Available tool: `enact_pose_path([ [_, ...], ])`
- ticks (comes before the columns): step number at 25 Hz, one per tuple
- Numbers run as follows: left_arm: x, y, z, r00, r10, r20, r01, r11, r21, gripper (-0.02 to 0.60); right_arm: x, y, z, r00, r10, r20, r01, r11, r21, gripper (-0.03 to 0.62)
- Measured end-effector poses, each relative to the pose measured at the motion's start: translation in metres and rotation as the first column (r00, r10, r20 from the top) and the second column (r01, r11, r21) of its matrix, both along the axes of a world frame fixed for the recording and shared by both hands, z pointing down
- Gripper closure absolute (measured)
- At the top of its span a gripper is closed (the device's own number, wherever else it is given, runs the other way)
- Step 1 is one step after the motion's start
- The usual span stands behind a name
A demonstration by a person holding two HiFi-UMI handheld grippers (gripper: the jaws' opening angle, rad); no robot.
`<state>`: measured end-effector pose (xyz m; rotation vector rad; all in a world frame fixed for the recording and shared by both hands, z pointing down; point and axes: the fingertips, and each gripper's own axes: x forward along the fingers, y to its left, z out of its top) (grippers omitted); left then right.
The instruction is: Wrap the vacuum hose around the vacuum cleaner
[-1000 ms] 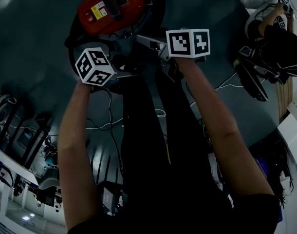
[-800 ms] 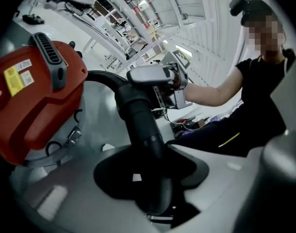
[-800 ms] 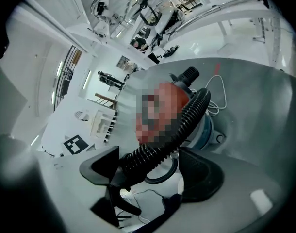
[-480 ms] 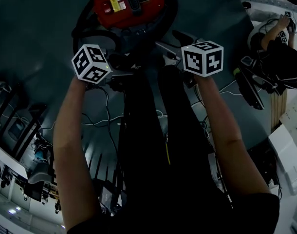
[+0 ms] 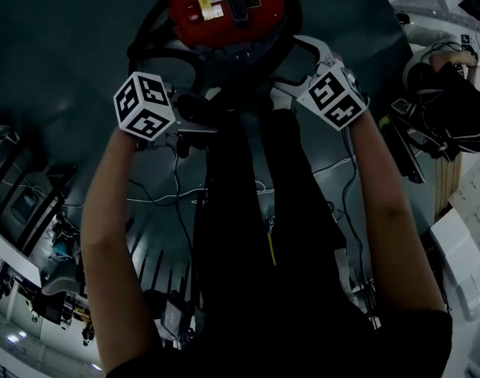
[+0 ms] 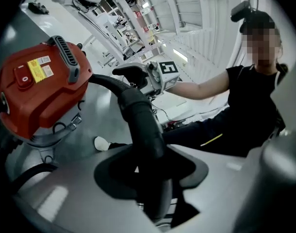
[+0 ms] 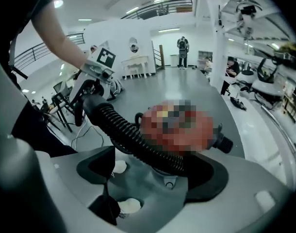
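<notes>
The red vacuum cleaner (image 5: pixel 224 6) stands on the grey floor in front of me, and it fills the left of the left gripper view (image 6: pixel 39 86). Its black hose (image 5: pixel 157 22) loops round the body. My left gripper (image 5: pixel 197 115) is shut on the hose's smooth rigid end (image 6: pixel 140 125); its jaws have just been closing a little on it. My right gripper (image 5: pixel 291 69), now rolled over, has the ribbed stretch of hose (image 7: pixel 138 140) across its jaws, close against the vacuum (image 7: pixel 179 127). In each gripper view the other gripper shows (image 6: pixel 153 76) (image 7: pixel 97 69).
Thin cables (image 5: pixel 177 195) trail over the floor by my dark trousers (image 5: pixel 256 235). Another person (image 5: pixel 452 77) sits at the right with equipment around them. Dark stands (image 5: pixel 35 211) crowd the left edge, and a white box (image 5: pixel 460 250) lies at the right.
The right gripper has rolled, so its marker cube now sits tilted. The left gripper has drifted left of the vacuum, still on the hose end.
</notes>
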<state>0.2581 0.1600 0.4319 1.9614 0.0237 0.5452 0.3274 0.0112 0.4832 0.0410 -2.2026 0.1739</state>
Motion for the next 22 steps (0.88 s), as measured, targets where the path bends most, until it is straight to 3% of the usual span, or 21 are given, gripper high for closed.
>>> enact_pose_path([
  [3,-0.008,0.006,-0.013,1.000,0.023,-0.017,-0.023,1.000,-0.014,0.397,-0.015,0.001,0.003,0.992,-0.122,-0.043,0.125,0.990,0.070,0.145],
  [6,-0.014,0.007,-0.028,0.999,0.035,-0.042,-0.036,0.999,-0.022,0.396,-0.030,0.010,0.012,0.954,-0.277,-0.117,0.291,0.948,0.128,0.146],
  [10,-0.026,0.014,-0.037,0.997,0.073,-0.036,-0.074,0.997,-0.025,0.393,-0.047,0.020,0.014,0.903,-0.403,-0.150,0.426,0.885,0.190,0.265],
  [12,-0.036,0.016,-0.037,0.997,0.072,-0.024,-0.073,0.997,-0.022,0.394,-0.053,0.027,0.012,0.887,-0.436,-0.155,0.460,0.866,0.194,0.332],
  [14,-0.044,0.018,-0.034,0.997,0.075,-0.003,-0.075,0.997,0.001,0.397,-0.054,0.034,0.011,0.883,-0.440,-0.163,0.465,0.868,0.173,0.352],
  [18,-0.059,0.011,-0.030,0.997,0.058,0.045,-0.062,0.994,0.092,0.403,-0.056,0.038,0.002,0.915,-0.373,-0.154,0.391,0.914,0.112,0.364],
  [22,-0.076,0.003,-0.025,0.991,0.049,0.124,-0.071,0.982,0.177,0.419,-0.059,0.048,-0.004,0.926,-0.341,-0.163,0.351,0.936,0.037,0.368],
])
